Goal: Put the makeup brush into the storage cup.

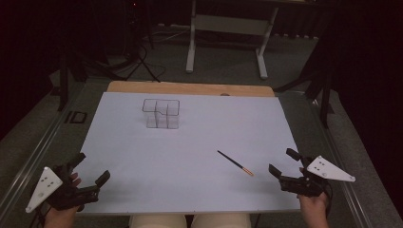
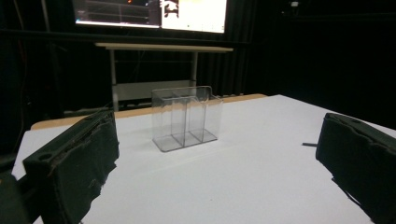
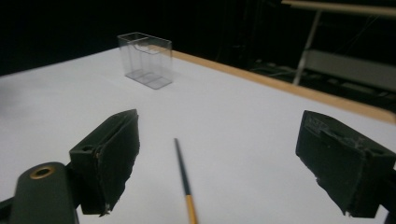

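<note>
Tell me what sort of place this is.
Probably a dim lab set up for recording: a white-covered table, a lit screen behind it, and a hand-held gripper with a marker plate.

counter point(image 1: 142, 156): I see a white top, with a wood strip along the far edge
clear organizer point(image 1: 161, 114): upright on the far-left part, divided into compartments
pencil point(image 1: 235, 163): lying flat near the right front, black shaft, orange tip toward me, well apart from the organizer

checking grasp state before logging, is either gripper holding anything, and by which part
Nothing is held. The left gripper and right gripper are both open; the pencil lies free on the table.
</note>
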The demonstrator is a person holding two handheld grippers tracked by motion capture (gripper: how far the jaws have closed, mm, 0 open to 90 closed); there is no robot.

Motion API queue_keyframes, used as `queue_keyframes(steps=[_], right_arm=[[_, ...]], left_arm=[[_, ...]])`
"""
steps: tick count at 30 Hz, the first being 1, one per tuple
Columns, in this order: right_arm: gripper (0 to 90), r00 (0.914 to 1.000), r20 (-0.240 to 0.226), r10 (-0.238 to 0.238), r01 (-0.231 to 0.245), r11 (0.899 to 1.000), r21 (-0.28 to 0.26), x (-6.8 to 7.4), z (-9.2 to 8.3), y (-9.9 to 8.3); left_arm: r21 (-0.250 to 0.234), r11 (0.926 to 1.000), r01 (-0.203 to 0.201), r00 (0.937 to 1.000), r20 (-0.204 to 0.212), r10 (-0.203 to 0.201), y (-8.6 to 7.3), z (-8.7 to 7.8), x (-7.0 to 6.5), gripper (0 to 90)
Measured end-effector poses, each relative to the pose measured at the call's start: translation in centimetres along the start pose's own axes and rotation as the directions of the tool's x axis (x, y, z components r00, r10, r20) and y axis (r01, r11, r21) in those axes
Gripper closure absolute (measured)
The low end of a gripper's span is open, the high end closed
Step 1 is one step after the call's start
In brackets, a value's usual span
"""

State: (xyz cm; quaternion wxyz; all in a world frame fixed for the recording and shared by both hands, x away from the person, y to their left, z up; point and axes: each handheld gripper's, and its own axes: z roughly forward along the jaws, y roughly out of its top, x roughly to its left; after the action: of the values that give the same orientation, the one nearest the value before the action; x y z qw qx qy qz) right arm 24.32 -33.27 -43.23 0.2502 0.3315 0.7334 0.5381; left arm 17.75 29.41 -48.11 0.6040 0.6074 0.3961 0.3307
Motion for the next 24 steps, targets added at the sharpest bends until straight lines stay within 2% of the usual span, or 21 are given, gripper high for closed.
queue_keyframes(steps=[3, 6, 8, 9, 14, 15, 16, 17, 21, 22, 24], right_arm=[[13.3, 1.0, -0.005, 0.007, -0.007, 1.0, 0.024, 0.0, 0.2, 0.8], [13.3, 0.9997, -0.026, -0.002, 0.003, 0.999, 0.039, -0.2, 0.4, 1.5], [13.3, 0.9993, -0.037, -0.007, 0.008, 0.999, 0.044, -0.2, 0.5, 1.7], [13.4, 0.9989, -0.042, -0.021, 0.025, 0.997, 0.078, -0.2, 1.0, 2.2], [13.3, 0.997, -0.072, -0.029, 0.037, 0.992, 0.12, 0.0, 1.9, 2.8], [13.2, 0.9964, -0.074, -0.042, 0.053, 0.987, 0.153, 0.2, 2.4, 3.1], [13.2, 0.9964, -0.074, -0.042, 0.053, 0.987, 0.153, 0.2, 2.4, 3.1], [12.7, 0.9951, -0.087, -0.047, 0.063, 0.981, 0.186, 0.4, 3.1, 3.4], [12.8, 0.9953, -0.083, -0.049, 0.066, 0.976, 0.21, 0.6, 3.8, 3.6], [12.7, 0.9934, -0.107, -0.042, 0.065, 0.972, 0.225, 0.8, 4.5, 3.7], [12.7, 0.9914, -0.123, -0.045, 0.074, 0.967, 0.243, 1.0, 5.1, 3.7]], left_arm=[[0.001, 0.9998, -0.019, 0.9992, -0.035, 0.019, 0.1, -0.1, -0.1, 0.7], [-0.009, 0.9998, -0.015, 0.9976, -0.067, 0.014, 0.1, -0.2, -0.1, 0.6], [-0.008, 0.9999, -0.008, 0.9975, -0.071, 0.007, 0.0, -0.2, 0.0, 0.7], [-0.004, 1.0, -0.007, 0.997, -0.078, 0.007, 0.0, -0.2, 0.0, 0.7], [0.012, 0.9998, -0.019, 0.9969, -0.076, 0.019, -0.1, -0.1, -0.1, 0.7], [0.008, 0.9998, -0.017, 0.9965, -0.082, 0.017, 0.0, -0.2, -0.1, 0.7], [0.008, 0.9998, -0.017, 0.9965, -0.082, 0.017, 0.0, -0.2, -0.1, 0.6], [0.007, 0.9999, -0.013, 0.9961, -0.087, 0.014, 0.0, -0.3, 0.0, 0.7], [0.009, 0.9999, -0.011, 0.9958, -0.09, 0.012, 0.0, -0.3, 0.0, 0.6], [0.012, 0.9998, -0.018, 0.996, -0.087, 0.019, 0.0, -0.3, 0.0, 0.7], [0.01, 0.9996, -0.026, 0.9958, -0.088, 0.026, 0.1, -0.3, -0.1, 0.7]])
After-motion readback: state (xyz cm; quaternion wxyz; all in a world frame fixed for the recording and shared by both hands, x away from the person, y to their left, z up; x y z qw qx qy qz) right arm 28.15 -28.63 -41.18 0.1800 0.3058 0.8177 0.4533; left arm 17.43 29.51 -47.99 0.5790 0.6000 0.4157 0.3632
